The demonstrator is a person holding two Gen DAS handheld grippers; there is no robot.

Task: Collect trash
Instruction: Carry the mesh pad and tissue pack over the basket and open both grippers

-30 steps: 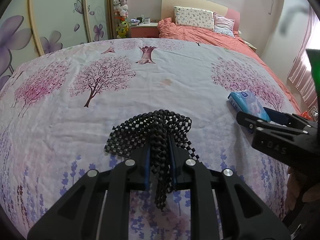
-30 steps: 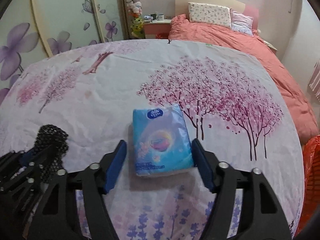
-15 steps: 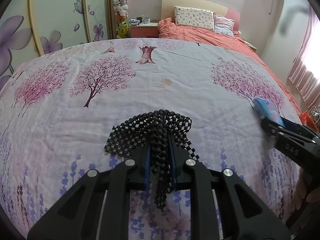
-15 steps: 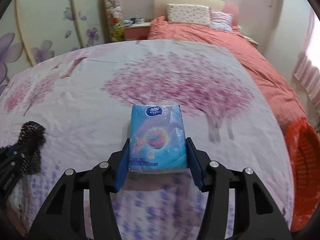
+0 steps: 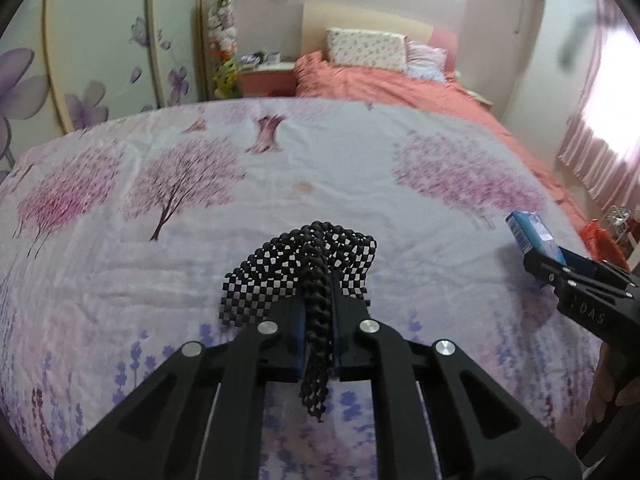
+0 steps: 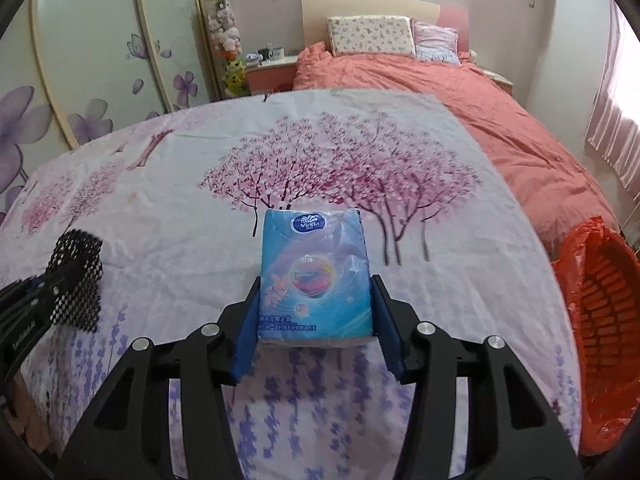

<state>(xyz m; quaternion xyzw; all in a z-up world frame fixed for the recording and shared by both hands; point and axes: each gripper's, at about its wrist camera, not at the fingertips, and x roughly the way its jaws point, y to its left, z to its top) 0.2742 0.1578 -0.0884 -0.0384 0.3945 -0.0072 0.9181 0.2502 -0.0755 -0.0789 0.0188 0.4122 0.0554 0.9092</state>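
Observation:
A black mesh mat (image 5: pixel 316 256) lies bunched on the tree-print bedspread (image 5: pixel 180 264), and my left gripper (image 5: pixel 318 292) is shut on its twisted middle fold. In the right wrist view the mat (image 6: pixel 76 276) and left gripper (image 6: pixel 48 284) sit at the left edge. My right gripper (image 6: pixel 316 284) is shut on a blue tissue pack (image 6: pixel 314 276), its blue pads pressing both long sides, and the pack is held off the spread. The left wrist view shows that pack (image 5: pixel 530 230) and the right gripper (image 5: pixel 560 264) at the far right.
An orange-lined waste basket (image 6: pixel 600 312) stands beside the bed at the right, its mouth open. A salmon duvet (image 6: pixel 480 112) and pillows (image 6: pixel 370 36) lie at the far end. A nightstand (image 6: pixel 268 72) and a flower-painted wardrobe (image 6: pixel 100 60) stand at the left.
The right gripper's jaws drew in onto the tissue pack, lifted it off the spread and carried it right, bringing the orange basket into view. The left gripper squeezed tighter on the mesh mat.

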